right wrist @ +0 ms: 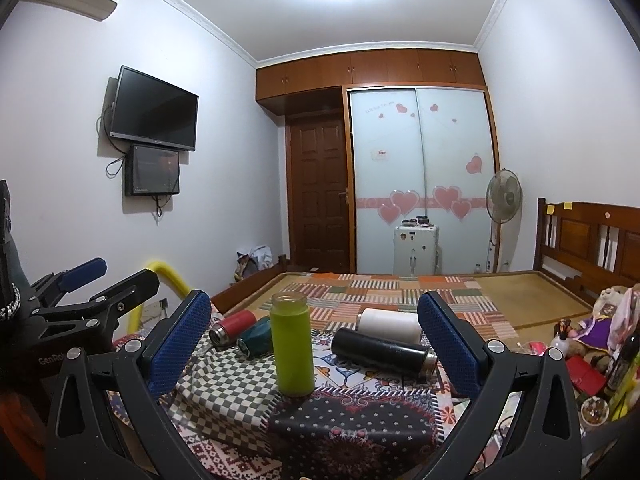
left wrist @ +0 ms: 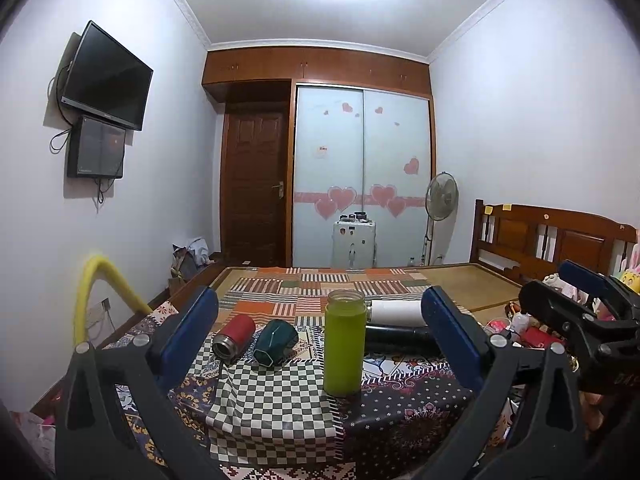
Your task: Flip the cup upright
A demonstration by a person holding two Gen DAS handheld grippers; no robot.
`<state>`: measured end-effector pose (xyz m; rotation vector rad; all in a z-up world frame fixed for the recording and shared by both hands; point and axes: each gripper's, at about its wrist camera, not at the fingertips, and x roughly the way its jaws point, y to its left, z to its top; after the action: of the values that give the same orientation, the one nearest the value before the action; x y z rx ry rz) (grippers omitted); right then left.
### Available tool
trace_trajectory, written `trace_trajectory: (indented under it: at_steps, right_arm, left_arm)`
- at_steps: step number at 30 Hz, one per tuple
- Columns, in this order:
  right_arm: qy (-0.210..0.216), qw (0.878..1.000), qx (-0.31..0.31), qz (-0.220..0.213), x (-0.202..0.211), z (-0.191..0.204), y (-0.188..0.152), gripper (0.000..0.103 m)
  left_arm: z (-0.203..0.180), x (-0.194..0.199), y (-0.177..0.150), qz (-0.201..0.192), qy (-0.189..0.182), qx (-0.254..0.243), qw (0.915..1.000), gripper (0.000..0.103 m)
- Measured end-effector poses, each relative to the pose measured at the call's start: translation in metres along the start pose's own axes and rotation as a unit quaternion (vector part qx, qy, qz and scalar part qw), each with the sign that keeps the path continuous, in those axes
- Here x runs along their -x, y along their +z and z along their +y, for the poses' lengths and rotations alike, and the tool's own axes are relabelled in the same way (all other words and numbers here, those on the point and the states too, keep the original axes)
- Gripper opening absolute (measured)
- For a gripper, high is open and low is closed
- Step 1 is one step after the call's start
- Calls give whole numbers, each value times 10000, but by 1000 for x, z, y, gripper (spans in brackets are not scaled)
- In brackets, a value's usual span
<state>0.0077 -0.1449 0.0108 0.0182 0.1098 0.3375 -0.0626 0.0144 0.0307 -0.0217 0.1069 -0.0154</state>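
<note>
A green cup (left wrist: 345, 344) stands upright on the patterned cloth (left wrist: 280, 412) that covers the bed, its open mouth turned up. It is the landmark for the rest.

Left of the green cup, a dark teal cup (left wrist: 276, 342) lies on its side, and just beside that one, further left, a red cup (left wrist: 234, 338) lies on its side with its metal mouth toward the camera. Right of the green cup and a little behind it, a black cup (right wrist: 382, 350) lies on its side, and a white cup (right wrist: 390, 324) lies just behind the black one.

The left gripper (left wrist: 320, 336) has its jaws wide apart and holds nothing. In the left wrist view the green cup appears between its two blue pads (left wrist: 188, 332), but it stands further away, not touching them. The right gripper (right wrist: 314, 338) is also spread wide and empty. In the right wrist view the green cup shows between its fingers (right wrist: 178, 340), nearer to the left one, and the black cup lies near the right finger without touching it.

Behind the green cup, far across the room, stands a wardrobe (left wrist: 362, 176) with heart stickers.
</note>
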Motion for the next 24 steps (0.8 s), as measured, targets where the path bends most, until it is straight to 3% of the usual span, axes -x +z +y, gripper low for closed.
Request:
trace_trajectory:
  at_steps: [24]
  right_arm:
    - [-59, 9999, -111, 57, 0, -7, 3, 103]
  left_arm:
    - [-7, -9, -4, 65, -91, -106, 9999, 103]
